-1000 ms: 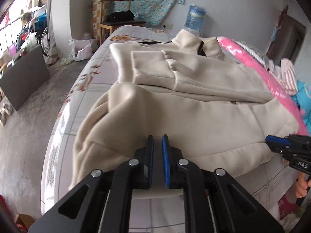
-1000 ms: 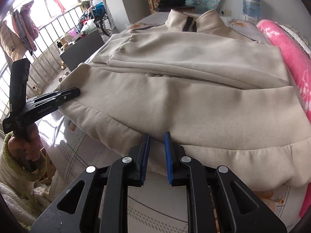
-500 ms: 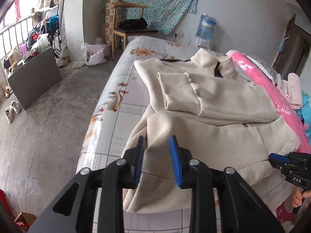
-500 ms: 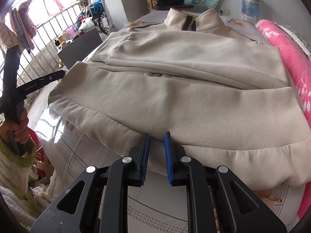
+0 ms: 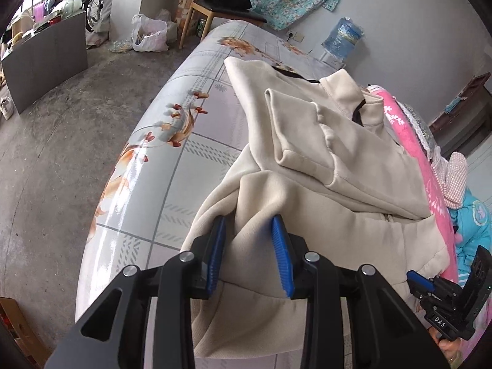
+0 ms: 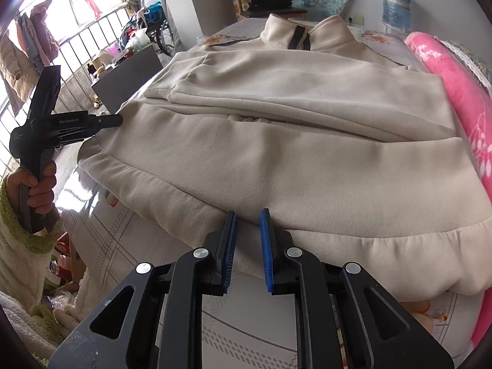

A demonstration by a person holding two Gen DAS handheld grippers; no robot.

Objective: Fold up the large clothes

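Observation:
A large cream jacket (image 5: 323, 184) lies spread on the bed with its sleeves folded across the chest and its collar at the far end; it also fills the right wrist view (image 6: 292, 141). My left gripper (image 5: 249, 227) is open, its jaws on either side of a raised fold at the jacket's left hem corner. It also shows in the right wrist view (image 6: 120, 120) at that corner. My right gripper (image 6: 248, 215) stands with its jaws a narrow gap apart over the bottom hem band; it also appears in the left wrist view (image 5: 415, 276).
The bed has a glossy floral sheet (image 5: 160, 166). A pink blanket (image 6: 455, 92) runs along the right side. A grey board (image 5: 46, 61), a chair (image 5: 221, 3) and a water bottle (image 5: 344, 40) stand beyond the bed on the concrete floor.
My left gripper has opened wider and moved in over the jacket's left hem corner, which is bunched between its jaws. The right gripper has held its place on the hem.

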